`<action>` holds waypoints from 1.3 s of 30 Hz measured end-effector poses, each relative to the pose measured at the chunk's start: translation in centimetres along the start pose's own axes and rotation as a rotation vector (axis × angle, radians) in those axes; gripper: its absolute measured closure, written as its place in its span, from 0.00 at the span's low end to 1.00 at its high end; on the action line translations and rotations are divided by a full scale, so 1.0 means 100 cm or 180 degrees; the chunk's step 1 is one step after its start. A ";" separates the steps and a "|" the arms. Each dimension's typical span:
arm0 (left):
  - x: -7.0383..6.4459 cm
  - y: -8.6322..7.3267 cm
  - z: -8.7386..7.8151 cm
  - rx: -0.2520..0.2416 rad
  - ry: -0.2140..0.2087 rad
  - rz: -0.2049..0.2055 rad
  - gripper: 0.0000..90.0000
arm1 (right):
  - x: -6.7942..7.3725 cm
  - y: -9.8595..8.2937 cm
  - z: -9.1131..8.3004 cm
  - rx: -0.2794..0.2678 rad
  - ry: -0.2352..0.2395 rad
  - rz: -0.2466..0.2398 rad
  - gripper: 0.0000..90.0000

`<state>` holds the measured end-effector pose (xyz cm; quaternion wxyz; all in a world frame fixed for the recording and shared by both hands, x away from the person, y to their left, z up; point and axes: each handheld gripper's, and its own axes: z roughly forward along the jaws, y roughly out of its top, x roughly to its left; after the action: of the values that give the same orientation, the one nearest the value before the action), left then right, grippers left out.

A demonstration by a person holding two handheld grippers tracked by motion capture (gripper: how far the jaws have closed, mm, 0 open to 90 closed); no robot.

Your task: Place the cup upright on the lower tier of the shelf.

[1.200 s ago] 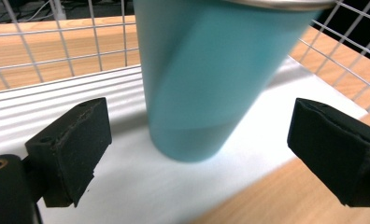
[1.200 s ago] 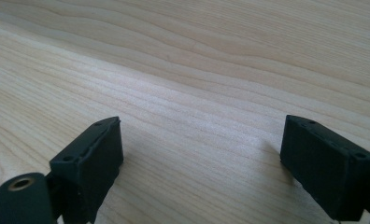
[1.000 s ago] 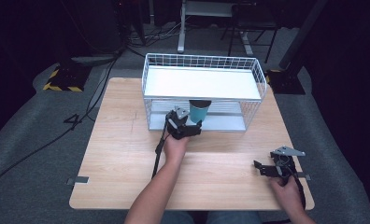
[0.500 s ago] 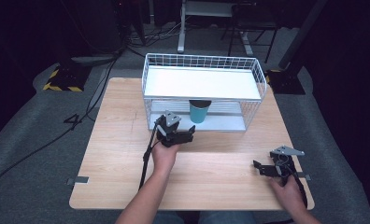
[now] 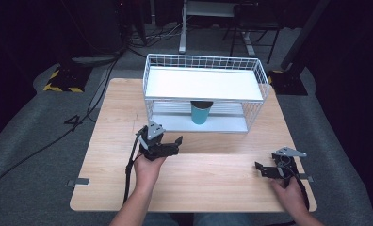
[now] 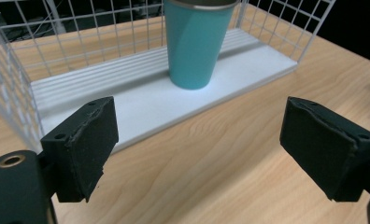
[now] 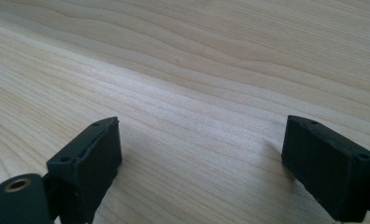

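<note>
Teal and tapered, the tumbler [image 5: 201,113] narrows toward its base and carries a metal rim at the top. It stands upright on the white lower shelf of a white wire rack [image 5: 204,61], under the upper shelf, at the far middle of the wooden counter [image 5: 213,183]. Just near and left of the rack, the left claw [image 5: 167,145] hovers with its jaws spread wide and nothing between them, clear of the tumbler. Well apart at the near right, the right claw [image 5: 266,169] rests low over bare wood, jaws likewise wide and empty.
</note>
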<state>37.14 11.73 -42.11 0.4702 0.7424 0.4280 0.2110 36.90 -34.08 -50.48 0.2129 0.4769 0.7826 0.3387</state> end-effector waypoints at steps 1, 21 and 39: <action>0.000 -0.002 -0.004 0.0016 0.0005 0.0021 0.13 | 0.000 0.000 0.000 0.0000 0.0000 -0.0001 0.14; 0.008 -0.055 -0.059 0.0238 -0.0026 0.0232 0.13 | 0.002 0.000 0.000 0.0003 0.0012 0.0000 0.14; 0.038 -0.106 -0.041 0.0906 0.0029 0.0182 0.15 | 0.001 0.000 0.000 0.0000 0.0022 -0.0014 0.14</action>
<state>31.63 19.04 -49.86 0.3520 0.8125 0.4344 0.1649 36.81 -33.97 -50.47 0.2110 0.4740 0.7844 0.3399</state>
